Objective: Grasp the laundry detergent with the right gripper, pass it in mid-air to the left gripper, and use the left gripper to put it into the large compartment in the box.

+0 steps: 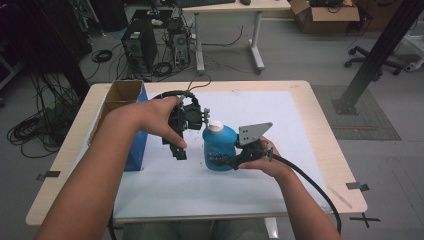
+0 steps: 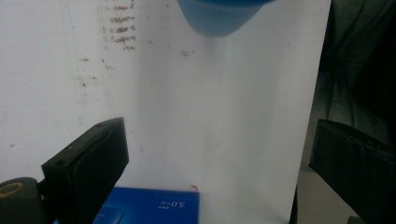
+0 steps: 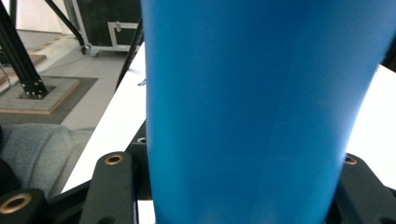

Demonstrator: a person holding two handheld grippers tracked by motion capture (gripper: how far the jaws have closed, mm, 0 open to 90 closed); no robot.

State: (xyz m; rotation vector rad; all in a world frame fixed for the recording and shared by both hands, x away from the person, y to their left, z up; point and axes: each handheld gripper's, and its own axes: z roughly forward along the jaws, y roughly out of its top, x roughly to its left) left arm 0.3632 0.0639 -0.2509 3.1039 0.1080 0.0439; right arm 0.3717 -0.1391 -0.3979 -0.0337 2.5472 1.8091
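Note:
A blue plastic bottle (image 1: 218, 147) with a white cap (image 1: 215, 126) stands upright at the middle of the white mat (image 1: 260, 115). My right gripper (image 1: 223, 161) comes in from the right and is shut on the bottle's lower body. In the right gripper view the blue bottle (image 3: 247, 107) sits between the two black jaws. My left gripper (image 1: 179, 149) hangs just left of the bottle, apart from it and pointing down, with its jaws open. In the left gripper view the left gripper (image 2: 219, 140) has nothing between its fingers, and the bottle (image 2: 217, 16) lies beyond them.
A blue box (image 1: 136, 145) stands at the mat's left edge beside an open cardboard box (image 1: 122, 95); the blue box (image 2: 144, 205) also lies under my left gripper. The wooden table (image 1: 320, 130) ends close on the right and front. Computers and cables stand on the floor behind.

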